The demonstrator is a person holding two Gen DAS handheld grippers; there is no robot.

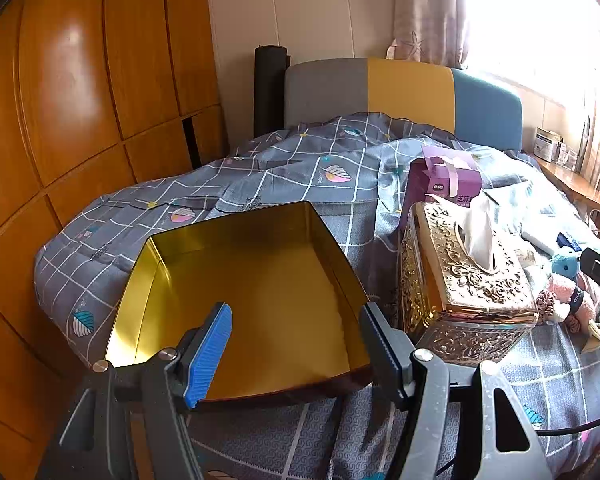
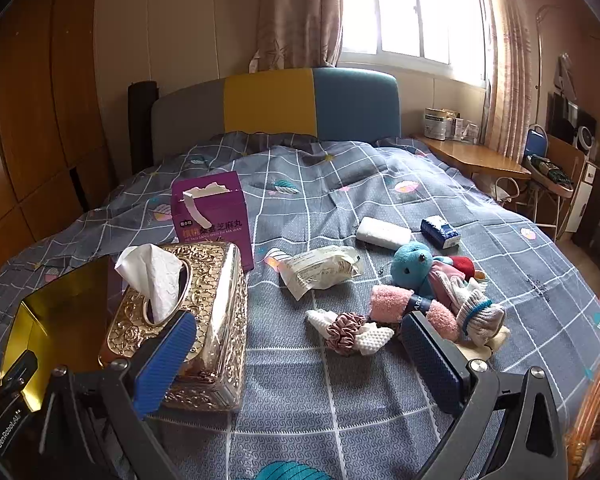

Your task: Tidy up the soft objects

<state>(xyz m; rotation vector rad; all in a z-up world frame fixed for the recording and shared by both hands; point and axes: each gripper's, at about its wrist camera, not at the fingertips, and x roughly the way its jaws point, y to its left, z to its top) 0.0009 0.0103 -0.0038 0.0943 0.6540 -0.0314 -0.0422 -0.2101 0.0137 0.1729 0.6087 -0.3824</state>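
A gold tin is set on the quilt, lid off, nothing seen inside; only bare gold floor and walls are shown. In the left wrist view its long axis runs away from the camera, toward the headboard.

Just right of the tin, an ornate tissue box is placed, with a white tissue sticking up through the slot. Behind it a purple carton is stood upright, top open, white paper showing at the mouth.

Soft things are heaped on the quilt right of the tissue box, well apart from the tin: a blue plush, a pink roll with a dark band lying left-to-right, a knit glove with its cuff toward the right, a red item, a pink scrunchie lying on a white cloth. Further back a crumpled wrapper, a white pack and a blue tissue pack are seen.

Left gripper: held over the tin's near edge, jaws parted, nothing between them. Right gripper: spread wide, nothing gripped, held above the quilt between tissue box and heap; its right finger is seen just in front of the pink roll, contact cannot be told.
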